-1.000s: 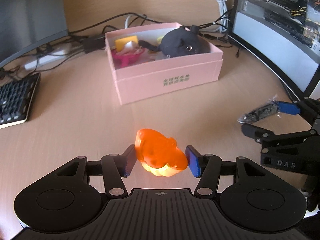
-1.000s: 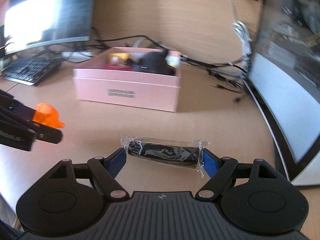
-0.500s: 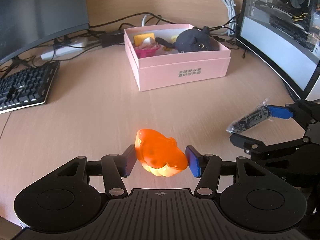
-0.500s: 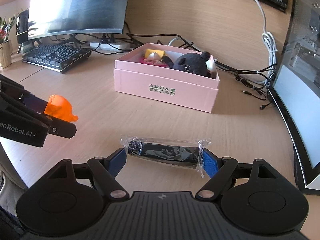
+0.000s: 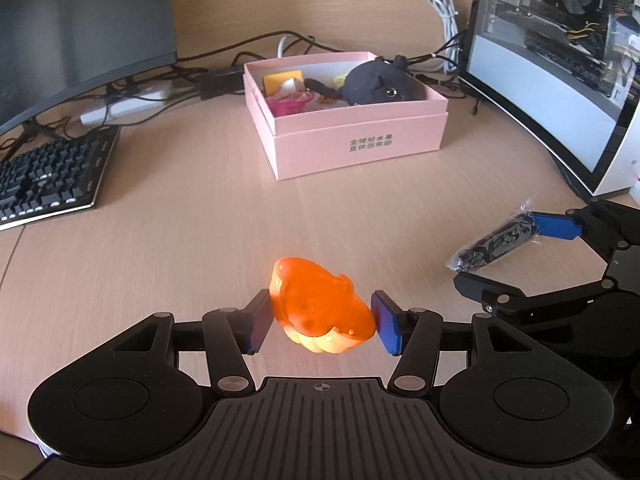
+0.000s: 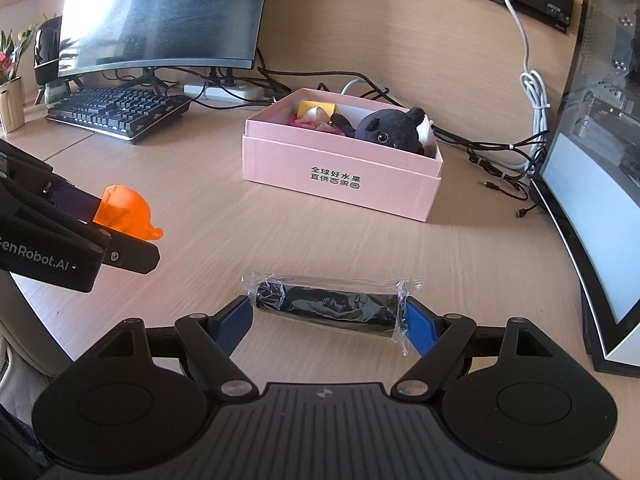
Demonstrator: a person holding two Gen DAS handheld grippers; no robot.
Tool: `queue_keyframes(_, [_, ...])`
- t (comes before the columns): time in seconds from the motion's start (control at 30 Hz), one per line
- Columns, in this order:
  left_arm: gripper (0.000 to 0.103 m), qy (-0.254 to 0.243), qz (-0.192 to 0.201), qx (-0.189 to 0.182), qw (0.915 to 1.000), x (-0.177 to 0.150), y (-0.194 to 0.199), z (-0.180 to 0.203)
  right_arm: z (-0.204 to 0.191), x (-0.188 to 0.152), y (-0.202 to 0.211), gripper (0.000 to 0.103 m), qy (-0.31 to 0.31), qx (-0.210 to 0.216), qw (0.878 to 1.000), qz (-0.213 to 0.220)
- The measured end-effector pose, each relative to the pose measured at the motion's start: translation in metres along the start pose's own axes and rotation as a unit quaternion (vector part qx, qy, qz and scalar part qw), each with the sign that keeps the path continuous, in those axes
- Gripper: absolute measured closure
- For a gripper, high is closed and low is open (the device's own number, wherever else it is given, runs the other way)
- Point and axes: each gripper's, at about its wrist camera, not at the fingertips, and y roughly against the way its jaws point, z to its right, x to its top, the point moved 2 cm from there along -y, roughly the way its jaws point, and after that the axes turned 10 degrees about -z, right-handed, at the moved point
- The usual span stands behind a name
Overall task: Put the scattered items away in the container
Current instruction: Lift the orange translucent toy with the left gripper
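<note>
The pink box point(image 5: 352, 120) at twelve o'clock already holds a dark plush point(image 5: 380, 86) and small items. The left gripper point(image 5: 322, 326) clamps an orange toy point(image 5: 320, 312); the right gripper point(image 6: 330, 322) clamps a wrapped black roll point(image 6: 328, 308). Both hang above the surface point(image 5: 180, 220), short of the box and undelivered.

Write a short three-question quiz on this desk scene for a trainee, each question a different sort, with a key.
1. True or false: the left claw holds the orange toy.
2. Multiple choice: the black plush lies (A) on the keyboard, (B) in the pink box, (C) in the right claw.
3. Fill in: the right claw grips a black roll in clear ____ wrap.

Key: 1 true. 2 B. 3 plastic; the wrapped black roll is clamped end to end between the pads, short of the box.
</note>
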Motion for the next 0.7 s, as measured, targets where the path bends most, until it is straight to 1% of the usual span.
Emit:
queue_keyframes(0.2, [0.044, -0.007, 0.004, -0.005, 1.0000, 0.000, 0.001, 0.003, -0.001, -0.002, 0.003, 0.022, 0.001, -0.007, 1.000, 0.001])
queue_keyframes(0.43, [0.044, -0.003, 0.006, -0.010, 0.9999, 0.003, 0.001, 0.003, 0.000, -0.002, 0.009, 0.022, 0.006, -0.014, 1.000, 0.009])
queue_keyframes(0.57, [0.044, -0.001, 0.015, -0.009, 0.9998, 0.007, 0.003, 0.003, 0.003, 0.003, 0.012, 0.022, 0.010, -0.020, 1.000, 0.018])
queue_keyframes(0.7, [0.044, 0.011, 0.023, -0.013, 0.9996, 0.019, 0.002, 0.001, 0.013, 0.018, 0.015, 0.022, 0.006, -0.020, 0.999, 0.032])
